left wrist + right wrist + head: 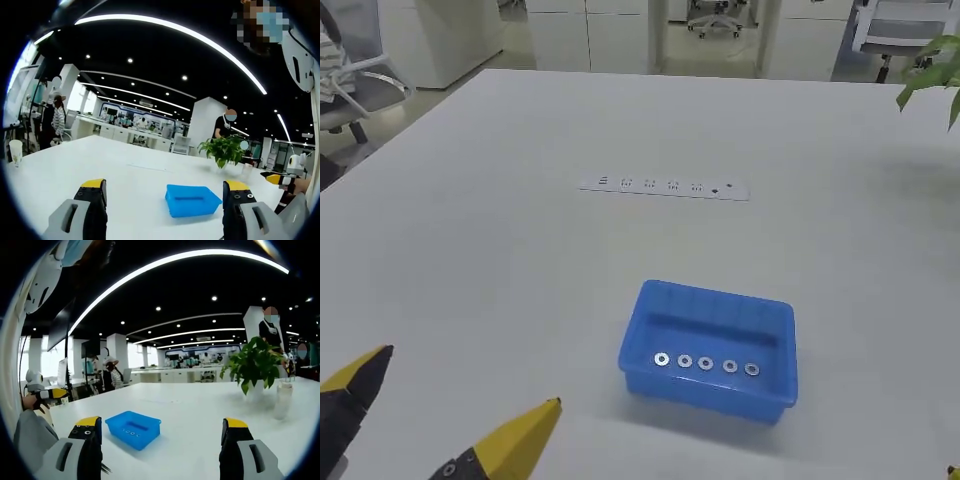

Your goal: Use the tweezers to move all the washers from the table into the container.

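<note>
**Inspector:** Where are the washers (706, 363)?

**Recorder:** Five lie in a straight row on the floor of the blue container (715, 312), toward its near wall. The container sits on the white desk (520, 280), nearer than the flush socket strip (665, 187). The right gripper view shows the same row of washers (131, 431) inside the container (137, 442).

**Inspector:** What is the condition of the tools?

**Recorder:** The left tool (470, 377) is at the near left, well apart from the container. Its jaws are spread wide with nothing between them. The right tool (161, 423) is likewise wide and empty, with the container ahead and to its left.

**Inspector:** What is the step in hand?

**Recorder:** It is judged to be a closing check. The transfer looks complete, or nearly so.

**Inspector:** Any recommendations?

**Recorder:** The person should scan the desk on every side of the container, because its near wall hides a strip of surface from the head view. Both tools are best kept raised and away from the container. It looks light, and a nudge could slide it or scatter the row. Any straggler would call for the tweezers brought in low and flat, since a washer lies thin against the desk and offers little edge to pinch.
</note>
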`<state>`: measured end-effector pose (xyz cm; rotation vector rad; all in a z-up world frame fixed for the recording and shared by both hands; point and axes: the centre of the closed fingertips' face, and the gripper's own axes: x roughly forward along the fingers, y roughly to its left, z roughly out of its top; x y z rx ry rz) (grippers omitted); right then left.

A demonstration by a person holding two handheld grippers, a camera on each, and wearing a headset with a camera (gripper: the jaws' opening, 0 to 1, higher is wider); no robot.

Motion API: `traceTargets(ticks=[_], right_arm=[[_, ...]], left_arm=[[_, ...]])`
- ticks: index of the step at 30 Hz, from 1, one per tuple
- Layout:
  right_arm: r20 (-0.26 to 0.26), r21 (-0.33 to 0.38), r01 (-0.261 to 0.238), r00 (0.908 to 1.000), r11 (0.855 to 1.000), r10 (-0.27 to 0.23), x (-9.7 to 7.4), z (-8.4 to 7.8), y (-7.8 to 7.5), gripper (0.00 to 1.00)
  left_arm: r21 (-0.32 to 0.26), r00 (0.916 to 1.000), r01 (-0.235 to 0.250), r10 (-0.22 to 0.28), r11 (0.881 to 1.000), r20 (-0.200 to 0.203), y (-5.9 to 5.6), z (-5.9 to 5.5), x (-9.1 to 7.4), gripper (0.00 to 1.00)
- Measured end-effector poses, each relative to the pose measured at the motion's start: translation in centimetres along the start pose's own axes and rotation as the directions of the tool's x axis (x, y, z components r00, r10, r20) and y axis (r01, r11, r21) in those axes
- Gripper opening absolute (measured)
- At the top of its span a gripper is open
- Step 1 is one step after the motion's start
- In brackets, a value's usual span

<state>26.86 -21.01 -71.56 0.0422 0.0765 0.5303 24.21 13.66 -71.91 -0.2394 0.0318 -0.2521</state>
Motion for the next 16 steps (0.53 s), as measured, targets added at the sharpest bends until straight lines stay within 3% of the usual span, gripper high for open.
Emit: traceTargets(ticks=[7,16], right_arm=[[0.001,0.001,0.002,1.0,1.0,-0.002,-0.1,-0.1,-0.1,0.99],[-0.002,0.005,0.003,1.0,1.0,-0.003,0.0,-0.1,-0.1,0.99]], left_arm=[[0.0,0.9999,0.005,-0.005,1.0,-0.01,-1.0,0.1,0.3,0.99],[-0.002,0.9998,0.005,-0.005,1.0,-0.019,-1.4,0.2,0.4,0.98]])
